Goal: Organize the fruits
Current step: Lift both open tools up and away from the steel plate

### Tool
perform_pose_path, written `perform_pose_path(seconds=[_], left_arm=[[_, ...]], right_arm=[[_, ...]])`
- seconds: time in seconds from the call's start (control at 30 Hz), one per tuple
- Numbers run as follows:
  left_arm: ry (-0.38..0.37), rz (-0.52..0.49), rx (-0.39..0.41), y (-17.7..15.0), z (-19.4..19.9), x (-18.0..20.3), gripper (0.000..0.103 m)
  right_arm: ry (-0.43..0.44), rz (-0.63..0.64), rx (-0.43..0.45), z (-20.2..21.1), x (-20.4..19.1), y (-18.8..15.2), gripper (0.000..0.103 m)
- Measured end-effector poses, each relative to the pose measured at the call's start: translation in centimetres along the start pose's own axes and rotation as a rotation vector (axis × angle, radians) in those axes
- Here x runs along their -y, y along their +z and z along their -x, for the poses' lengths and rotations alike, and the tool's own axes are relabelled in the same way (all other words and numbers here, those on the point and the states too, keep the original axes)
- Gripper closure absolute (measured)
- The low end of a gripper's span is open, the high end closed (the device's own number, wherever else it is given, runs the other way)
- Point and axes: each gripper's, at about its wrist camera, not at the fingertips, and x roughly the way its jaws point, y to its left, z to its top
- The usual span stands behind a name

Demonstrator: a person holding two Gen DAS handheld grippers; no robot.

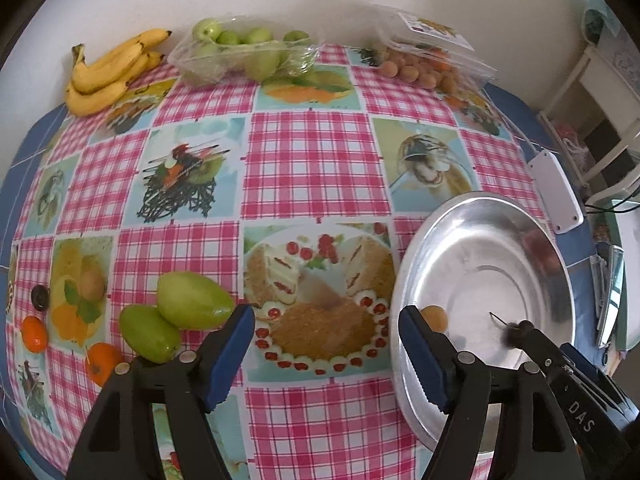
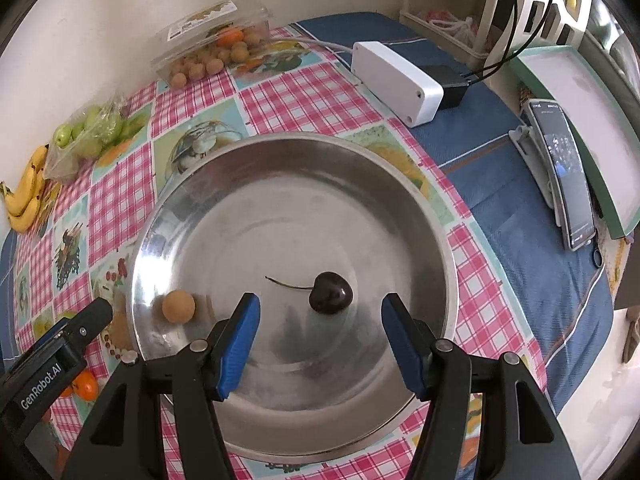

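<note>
A steel bowl (image 2: 420,208) stands on the checked tablecloth; in the left wrist view its rim (image 1: 416,240) is at the right. In it lie a dark cherry (image 2: 331,293) with its stem and a small tan round fruit (image 2: 178,306), also seen in the left wrist view (image 1: 435,317). My right gripper (image 2: 320,340) is open and empty, just above the bowl, with the cherry beyond its fingertips. My left gripper (image 1: 326,350) is open and empty over the cloth, left of the bowl. Two green mangoes (image 1: 192,300), two small oranges (image 1: 102,362) and a dark cherry (image 1: 40,297) lie to its left.
Bananas (image 1: 108,72), a clear tray of green fruit (image 1: 244,54) and an open clamshell of tan fruit (image 1: 424,68) line the wall. A white box (image 2: 396,82), a charger and a phone on a stand (image 2: 564,172) lie right of the bowl.
</note>
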Motion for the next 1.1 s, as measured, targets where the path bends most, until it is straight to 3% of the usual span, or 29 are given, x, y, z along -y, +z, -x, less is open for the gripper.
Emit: perform_pose_path(seconds=[0.13, 0.27, 0.4, 0.5, 0.57, 0.67, 1.1], left_arm=[[0.01, 0.003, -0.001, -0.1, -0.2, -0.3, 0.018], [0.012, 0.001, -0.005, 0.0, -0.3, -0.3, 0.011], [0.028, -0.001, 0.001, 0.0, -0.4, -0.5, 0.0], [0.05, 0.001, -0.002, -0.1, -0.6, -0.7, 0.0], [0.075, 0.009, 0.0, -0.1, -0.8, -1.0, 0.0], [0.092, 0.01, 0.012, -0.2, -0.8, -1.3, 0.0], [0.094, 0.004, 0.043, -0.5, -0.2, -2.0, 0.0]], right_arm=[[-0.001, 0.016, -0.009, -0.1, -0.3, -0.2, 0.038], [-0.002, 0.025, -0.012, -0.3, -0.5, -0.1, 0.024], [-0.012, 0.039, -0.028, -0.6, -0.6, -0.2, 0.024], [-0.017, 0.053, -0.041, -1.0, -0.7, -0.3, 0.022], [-0.02, 0.062, -0.04, -1.0, -0.9, -0.4, 0.009], [-0.028, 0.07, -0.033, -0.9, -0.9, -0.5, 0.0], [-0.051, 0.06, -0.048, -1.1, -0.7, -0.7, 0.0]])
